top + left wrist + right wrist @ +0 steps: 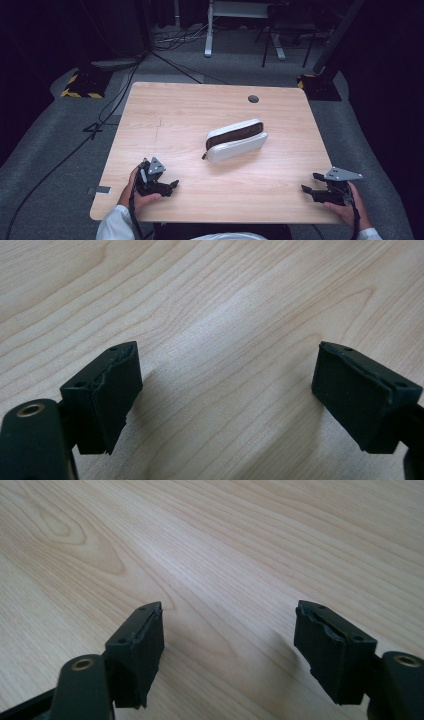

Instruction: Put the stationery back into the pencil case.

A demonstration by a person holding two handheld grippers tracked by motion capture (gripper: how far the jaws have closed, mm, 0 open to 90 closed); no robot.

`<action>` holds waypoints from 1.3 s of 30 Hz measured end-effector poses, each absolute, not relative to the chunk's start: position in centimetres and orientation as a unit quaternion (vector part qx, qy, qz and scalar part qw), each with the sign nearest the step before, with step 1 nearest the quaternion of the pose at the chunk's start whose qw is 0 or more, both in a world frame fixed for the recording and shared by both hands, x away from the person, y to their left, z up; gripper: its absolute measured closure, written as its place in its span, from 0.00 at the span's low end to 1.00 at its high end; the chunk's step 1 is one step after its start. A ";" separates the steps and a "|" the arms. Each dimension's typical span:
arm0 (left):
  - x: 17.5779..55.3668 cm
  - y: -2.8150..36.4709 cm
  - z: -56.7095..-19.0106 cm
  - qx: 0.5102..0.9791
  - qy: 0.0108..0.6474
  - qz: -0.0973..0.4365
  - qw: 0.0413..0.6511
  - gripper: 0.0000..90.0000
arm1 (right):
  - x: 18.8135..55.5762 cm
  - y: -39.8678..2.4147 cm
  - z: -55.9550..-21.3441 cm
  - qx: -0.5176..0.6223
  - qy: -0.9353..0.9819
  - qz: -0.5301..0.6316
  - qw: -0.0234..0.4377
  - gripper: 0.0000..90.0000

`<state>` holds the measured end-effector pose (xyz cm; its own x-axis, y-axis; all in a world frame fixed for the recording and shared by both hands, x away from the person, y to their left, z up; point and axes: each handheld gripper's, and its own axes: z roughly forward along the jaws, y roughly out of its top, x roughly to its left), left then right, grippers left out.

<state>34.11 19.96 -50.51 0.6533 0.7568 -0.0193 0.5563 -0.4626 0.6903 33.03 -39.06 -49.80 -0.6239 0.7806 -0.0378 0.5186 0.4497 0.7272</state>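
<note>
A white pencil case with a brown zip band lies closed near the middle of the wooden table, tilted with its right end farther away. My left gripper rests at the front left, held by a hand and pointing right; its jaws stand open over bare wood. My right gripper sits at the front right, pointing left, also open with nothing between its jaws. Both grippers are well apart from the case.
A small dark round hole sits near the table's far edge. Cables trail over the grey floor at the left. A desk leg and stands are behind the table.
</note>
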 end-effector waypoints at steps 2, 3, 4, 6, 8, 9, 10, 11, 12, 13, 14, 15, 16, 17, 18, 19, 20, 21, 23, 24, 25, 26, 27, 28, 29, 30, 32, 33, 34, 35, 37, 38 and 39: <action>34.1 20.0 -50.5 0.842 0.390 0.147 0.342 0.15 | 32.8 -39.5 -50.0 0.397 0.827 0.351 0.185 0.32; 34.1 20.0 -50.5 0.842 0.390 0.147 0.342 0.15 | 32.6 -39.8 -50.0 0.400 0.825 0.353 0.185 0.32; 34.1 20.0 -50.5 0.842 0.390 0.147 0.342 0.15 | 32.5 -40.0 -50.1 0.403 0.823 0.355 0.185 0.32; 34.1 20.0 -50.5 0.843 0.390 0.146 0.341 0.15 | 32.3 -40.5 -50.1 0.411 0.819 0.357 0.184 0.32; 34.1 20.0 -50.5 0.842 0.390 0.147 0.342 0.15 | 32.2 -40.9 -50.3 0.416 0.814 0.361 0.184 0.30; 34.1 20.0 -50.5 0.843 0.389 0.146 0.340 0.15 | 32.1 -41.1 -50.3 0.417 0.812 0.364 0.186 0.31; 34.1 20.0 -50.5 0.843 0.389 0.146 0.340 0.15 | 32.1 -41.2 -50.3 0.419 0.810 0.366 0.186 0.31; 34.1 20.0 -50.5 0.843 0.389 0.146 0.340 0.15 | 32.1 -41.2 -50.3 0.421 0.809 0.364 0.189 0.30; 34.1 20.0 -50.5 0.842 0.390 0.147 0.342 0.15 | 32.1 -41.1 -50.4 0.420 0.810 0.363 0.189 0.30; 34.1 20.0 -50.5 0.843 0.389 0.147 0.341 0.15 | 32.1 -41.1 -50.4 0.420 0.810 0.364 0.189 0.29; 34.1 20.0 -50.5 0.844 0.389 0.146 0.340 0.15 | 32.2 -41.1 -50.4 0.420 0.810 0.364 0.189 0.29; 34.1 20.0 -50.5 0.843 0.389 0.147 0.340 0.15 | 32.2 -41.1 -50.4 0.420 0.810 0.363 0.188 0.29; 34.1 20.0 -50.5 0.843 0.390 0.147 0.340 0.15 | 32.2 -41.1 -50.4 0.420 0.810 0.363 0.188 0.29; 34.1 20.0 -50.5 0.843 0.390 0.147 0.340 0.15 | 32.2 -41.1 -50.4 0.419 0.810 0.363 0.188 0.29; 34.1 20.0 -50.5 0.843 0.390 0.147 0.340 0.15 | 32.2 -41.1 -50.4 0.419 0.810 0.363 0.189 0.29; 34.1 20.0 -50.5 0.843 0.390 0.147 0.340 0.15 | 32.2 -41.1 -50.4 0.419 0.810 0.363 0.189 0.29; 34.1 20.0 -50.5 0.843 0.390 0.147 0.340 0.15 | 32.2 -41.1 -50.4 0.420 0.810 0.363 0.189 0.29; 34.1 20.0 -50.5 0.843 0.390 0.147 0.340 0.15 | 32.2 -41.1 -50.4 0.420 0.810 0.363 0.189 0.29; 34.1 20.0 -50.5 0.843 0.390 0.147 0.340 0.15 | 32.2 -41.1 -50.4 0.422 0.809 0.363 0.189 0.29; 34.1 20.0 -50.5 0.843 0.390 0.147 0.340 0.15 | 32.2 -41.0 -50.4 0.424 0.808 0.362 0.190 0.29; 34.1 20.0 -50.5 0.843 0.390 0.147 0.340 0.15 | 32.2 -41.0 -50.4 0.425 0.808 0.362 0.190 0.29; 34.1 20.0 -50.5 0.843 0.390 0.147 0.340 0.15 | 32.2 -41.0 -50.4 0.426 0.807 0.362 0.191 0.29; 34.1 20.0 -50.5 0.843 0.390 0.147 0.340 0.15 | 32.2 -41.0 -50.4 0.426 0.807 0.362 0.191 0.29; 34.1 20.0 -50.5 0.843 0.390 0.147 0.340 0.15 | 32.2 -41.0 -50.4 0.427 0.806 0.362 0.191 0.29; 34.1 20.0 -50.5 0.843 0.390 0.147 0.340 0.15 | 32.2 -41.0 -50.4 0.427 0.806 0.362 0.191 0.29; 34.1 20.0 -50.5 0.843 0.390 0.147 0.340 0.15 | 32.2 -41.0 -50.4 0.427 0.806 0.362 0.191 0.29; 34.1 20.0 -50.5 0.843 0.389 0.147 0.340 0.15 | 32.2 -41.0 -50.4 0.427 0.806 0.362 0.191 0.29; 34.1 20.0 -50.5 0.843 0.389 0.148 0.342 0.15 | 32.2 -41.0 -50.4 0.427 0.806 0.362 0.191 0.29; 34.1 20.0 -50.5 0.844 0.388 0.146 0.340 0.15 | 32.2 -41.0 -50.4 0.427 0.806 0.362 0.191 0.29; 34.1 20.0 -50.5 0.844 0.388 0.146 0.340 0.15 | 32.2 -41.0 -50.4 0.427 0.806 0.362 0.191 0.29; 34.1 20.0 -50.5 0.842 0.390 0.146 0.342 0.14 | 32.2 -41.0 -50.4 0.427 0.806 0.362 0.191 0.29; 34.1 20.0 -50.5 0.843 0.390 0.146 0.342 0.14 | 32.2 -41.0 -50.4 0.427 0.806 0.362 0.191 0.29; 34.1 20.0 -50.5 0.842 0.390 0.146 0.342 0.14 | 32.2 -41.0 -50.4 0.427 0.806 0.362 0.191 0.29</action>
